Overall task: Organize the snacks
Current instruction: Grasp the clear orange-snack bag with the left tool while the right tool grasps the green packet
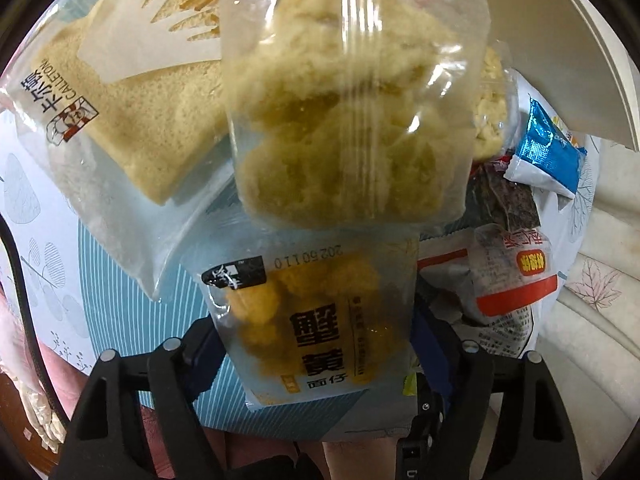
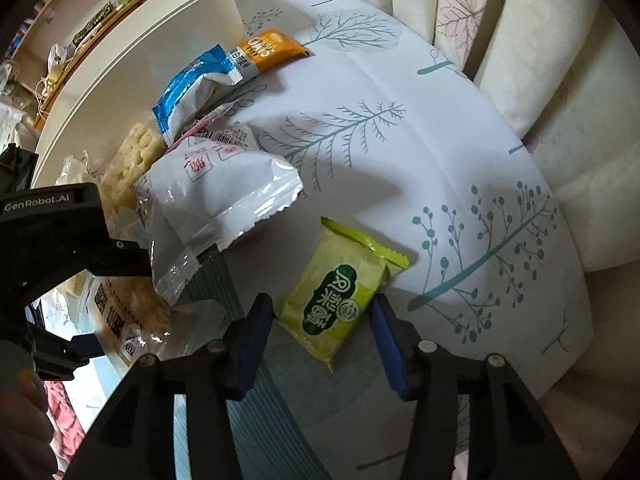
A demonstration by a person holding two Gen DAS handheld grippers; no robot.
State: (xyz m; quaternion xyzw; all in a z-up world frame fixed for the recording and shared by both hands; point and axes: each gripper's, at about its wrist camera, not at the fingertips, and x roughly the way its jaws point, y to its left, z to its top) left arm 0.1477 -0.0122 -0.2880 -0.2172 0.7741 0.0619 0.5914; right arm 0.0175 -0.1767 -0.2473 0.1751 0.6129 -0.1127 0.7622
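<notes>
reading "calleton" (image 1: 60, 94) — "genrobot.ai" (image 2: 38, 200)

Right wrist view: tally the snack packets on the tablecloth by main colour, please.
Green: 1, the green packet between the right tool fingers.
White with red print: 1.
Blue and white: 1.
Orange: 1.
Clear, pale yellow contents: 1.
Clear, dark print, by the left tool: 1.
Total: 6.

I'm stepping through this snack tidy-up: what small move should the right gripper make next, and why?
Probably close the right gripper on the small lime-green foil snack packet: the packet lies flat between its blue pads, which do not yet seem to press it.
</notes>
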